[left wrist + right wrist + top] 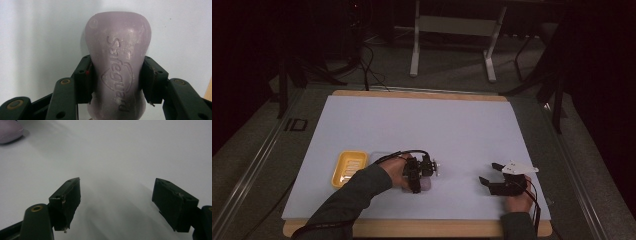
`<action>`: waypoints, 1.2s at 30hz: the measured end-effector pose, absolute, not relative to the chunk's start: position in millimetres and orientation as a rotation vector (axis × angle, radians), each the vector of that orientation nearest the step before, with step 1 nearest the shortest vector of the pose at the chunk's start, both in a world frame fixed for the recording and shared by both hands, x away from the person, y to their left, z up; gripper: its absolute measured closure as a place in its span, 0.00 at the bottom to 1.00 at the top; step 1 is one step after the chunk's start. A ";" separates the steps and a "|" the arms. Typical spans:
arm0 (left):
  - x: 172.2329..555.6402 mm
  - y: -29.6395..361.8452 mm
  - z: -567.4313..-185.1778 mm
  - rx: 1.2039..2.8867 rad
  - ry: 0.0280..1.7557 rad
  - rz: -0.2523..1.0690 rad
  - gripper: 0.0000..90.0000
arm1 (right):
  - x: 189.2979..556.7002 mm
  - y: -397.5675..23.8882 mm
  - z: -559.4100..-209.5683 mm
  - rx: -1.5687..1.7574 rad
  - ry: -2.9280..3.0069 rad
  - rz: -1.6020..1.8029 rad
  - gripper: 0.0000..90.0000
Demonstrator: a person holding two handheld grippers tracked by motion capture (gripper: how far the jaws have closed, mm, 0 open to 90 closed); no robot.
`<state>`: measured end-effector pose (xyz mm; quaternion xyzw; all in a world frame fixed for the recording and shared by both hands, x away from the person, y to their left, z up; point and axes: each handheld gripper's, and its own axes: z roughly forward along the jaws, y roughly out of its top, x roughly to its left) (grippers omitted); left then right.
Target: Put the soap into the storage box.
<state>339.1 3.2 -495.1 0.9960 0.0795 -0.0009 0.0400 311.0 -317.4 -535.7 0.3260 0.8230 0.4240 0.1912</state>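
A pale purple bar of soap, stamped "Safeguard", lies on the white table sheet. My left gripper is shut on it, with a black pad pressed against each long side near the bar's waist. From above, the left gripper points down at the soap just right of a yellow tray. Over the sheet's front right, my right gripper is held open; its own view shows the gripper with bare sheet between the jaws. The soap's end peeks in at that view's top left corner.
A shallow yellow tray rests on the sheet just left of my left hand. The wooden table edge runs along the front. Cables and metal stand legs are on the floor beyond the table's far edge.
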 end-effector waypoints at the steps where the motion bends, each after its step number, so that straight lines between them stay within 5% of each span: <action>1: 339.3 3.5 -495.0 3.052 0.250 0.000 0.55 | 311.0 -317.4 -535.7 0.917 2.312 1.191 0.25; 36: 350.9 15.0 -480.2 2.984 0.511 0.051 0.55 | 310.9 -317.1 -535.6 0.916 2.315 1.187 0.25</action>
